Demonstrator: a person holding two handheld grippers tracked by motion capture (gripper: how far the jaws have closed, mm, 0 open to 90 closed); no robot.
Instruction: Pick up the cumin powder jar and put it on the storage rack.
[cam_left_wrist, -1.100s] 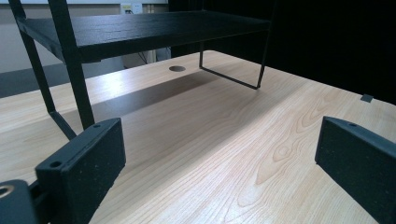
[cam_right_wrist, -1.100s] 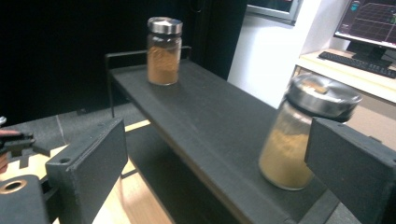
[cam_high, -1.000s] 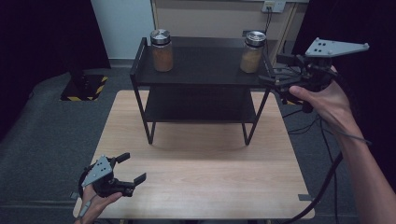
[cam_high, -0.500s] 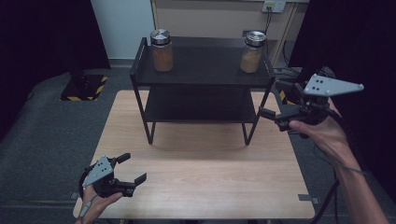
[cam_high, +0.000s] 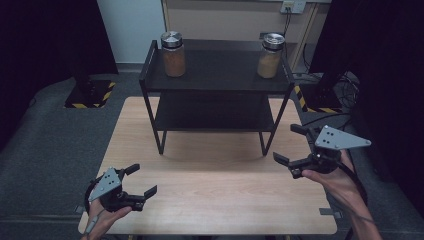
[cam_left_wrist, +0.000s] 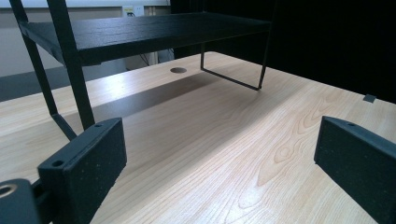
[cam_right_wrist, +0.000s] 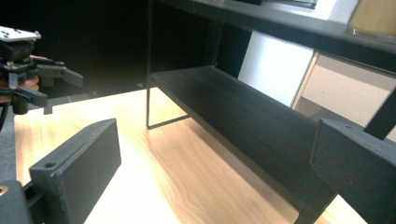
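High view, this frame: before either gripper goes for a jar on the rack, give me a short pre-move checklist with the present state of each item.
1. Left gripper open and empty: ok; its jaws stand wide apart over bare wood.
2. Right gripper open and empty: ok; nothing between its jaws.
3. Left jar upright on the top shelf with lid on: ok.
4. Right jar upright on the top shelf with lid on: ok.
5. Black rack standing square on the wooden table: ok; its front feet rest on the wood.
6. Jar lids screwed tight: cannot tell.
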